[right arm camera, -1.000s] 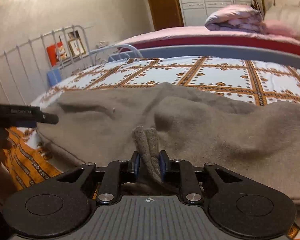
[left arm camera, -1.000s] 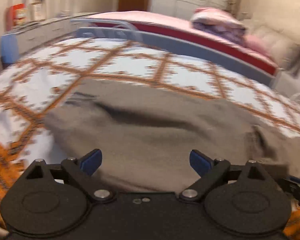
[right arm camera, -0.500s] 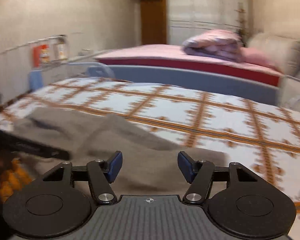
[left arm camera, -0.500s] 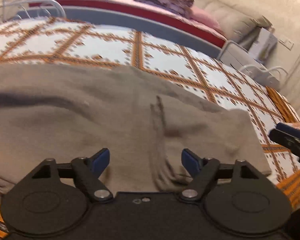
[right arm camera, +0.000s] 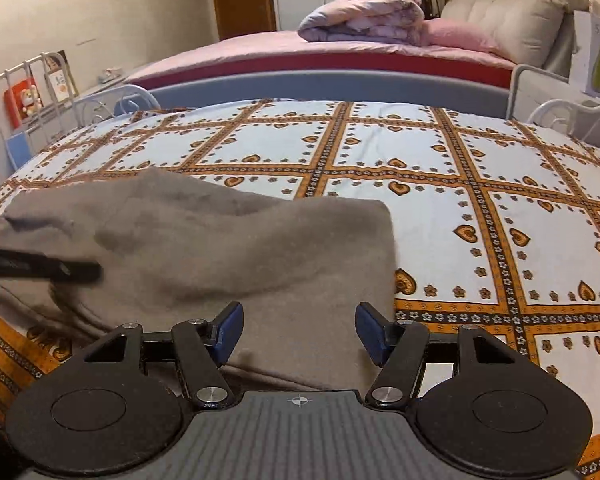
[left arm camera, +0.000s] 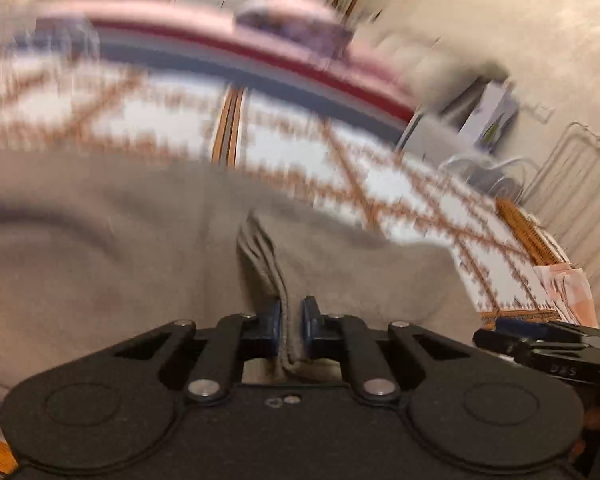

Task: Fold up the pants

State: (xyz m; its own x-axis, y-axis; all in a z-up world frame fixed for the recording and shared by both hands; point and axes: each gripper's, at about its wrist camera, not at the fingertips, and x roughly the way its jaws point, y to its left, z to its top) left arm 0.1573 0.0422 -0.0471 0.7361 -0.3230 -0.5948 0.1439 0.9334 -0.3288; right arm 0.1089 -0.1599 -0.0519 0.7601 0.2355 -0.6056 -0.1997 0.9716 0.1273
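The grey-brown pants lie on the patterned bedspread, bunched toward the near left. In the blurred left wrist view my left gripper is shut on a raised ridge of the pants near their front edge. My right gripper is open and empty, just above the pants' near right part. The left gripper shows as a dark bar at the left of the right wrist view. The right gripper shows at the lower right of the left wrist view.
A white metal rail runs along the bed's left side and another at the far right. Behind stands a second bed with pink sheets and a rolled quilt. The bedspread's near edge hangs orange at the left.
My right gripper let go of the pants fold, opened and drew back. My left gripper, open before, swung right and closed on a ridge of the pants.
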